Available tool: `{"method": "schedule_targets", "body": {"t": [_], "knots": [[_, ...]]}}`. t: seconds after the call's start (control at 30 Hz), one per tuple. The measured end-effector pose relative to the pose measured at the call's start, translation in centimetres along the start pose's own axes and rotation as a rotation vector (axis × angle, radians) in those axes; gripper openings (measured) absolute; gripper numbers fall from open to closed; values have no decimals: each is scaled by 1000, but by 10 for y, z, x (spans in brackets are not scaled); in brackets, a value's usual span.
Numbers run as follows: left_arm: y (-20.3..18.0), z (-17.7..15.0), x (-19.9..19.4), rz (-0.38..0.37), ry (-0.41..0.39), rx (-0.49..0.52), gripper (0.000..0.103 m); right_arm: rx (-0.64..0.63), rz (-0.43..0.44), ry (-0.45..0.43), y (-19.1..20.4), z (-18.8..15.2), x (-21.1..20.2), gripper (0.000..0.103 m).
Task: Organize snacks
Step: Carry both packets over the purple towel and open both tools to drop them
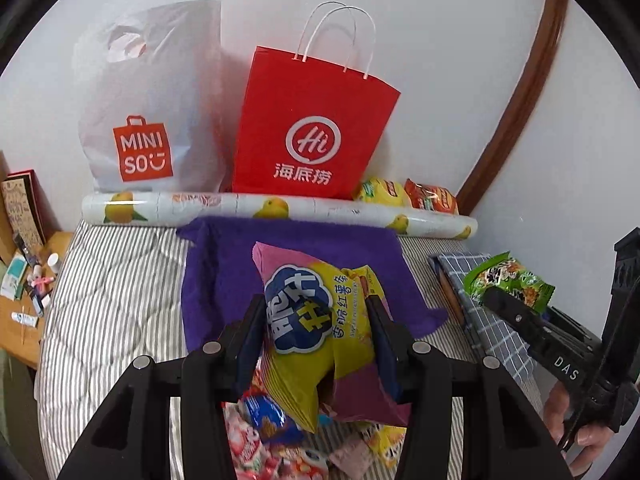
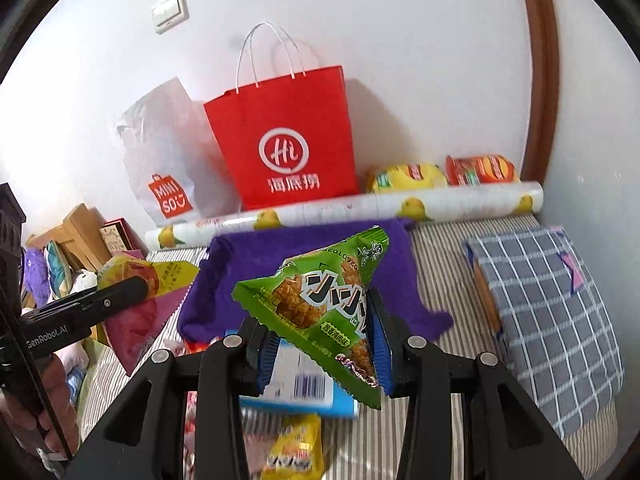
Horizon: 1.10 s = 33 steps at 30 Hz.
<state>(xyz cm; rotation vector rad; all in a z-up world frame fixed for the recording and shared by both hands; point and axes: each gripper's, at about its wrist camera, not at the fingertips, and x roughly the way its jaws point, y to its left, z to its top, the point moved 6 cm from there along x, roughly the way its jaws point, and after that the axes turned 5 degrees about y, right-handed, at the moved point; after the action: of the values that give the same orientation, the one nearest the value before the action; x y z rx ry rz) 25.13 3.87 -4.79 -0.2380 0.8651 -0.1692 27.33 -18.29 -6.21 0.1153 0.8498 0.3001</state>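
My left gripper (image 1: 316, 312) is shut on a pink and yellow sweet potato snack bag (image 1: 320, 320) and holds it above the bed. It also shows in the right wrist view (image 2: 140, 292). My right gripper (image 2: 316, 316) is shut on a green snack packet (image 2: 324, 304), which also shows in the left wrist view (image 1: 512, 280). A purple towel (image 1: 304, 248) lies spread on the striped bed beyond both. A pile of snack packets (image 1: 272, 432) lies below the left gripper. A blue box (image 2: 300, 384) and a yellow packet (image 2: 296, 448) lie below the right gripper.
A red paper bag (image 1: 316, 128) and a white MINISO plastic bag (image 1: 152, 120) stand against the wall. A lemon-print roll (image 1: 280, 208) lies before them. Yellow and red snack packs (image 1: 408, 196) sit at the back right. A checked pillow (image 2: 552, 312) lies right. A cluttered wooden table (image 1: 24, 280) stands left.
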Motion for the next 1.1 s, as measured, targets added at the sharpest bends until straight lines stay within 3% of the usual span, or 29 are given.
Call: {"method": "schedule_targets", "body": {"t": [0.67,1.1], "knots": [[33,78,79,37,13,-19,47,-12,35,28,-17,75,109,40],[62,78,159,47,117,-72,47,-64,44,151,-27,81,192,40]]}}
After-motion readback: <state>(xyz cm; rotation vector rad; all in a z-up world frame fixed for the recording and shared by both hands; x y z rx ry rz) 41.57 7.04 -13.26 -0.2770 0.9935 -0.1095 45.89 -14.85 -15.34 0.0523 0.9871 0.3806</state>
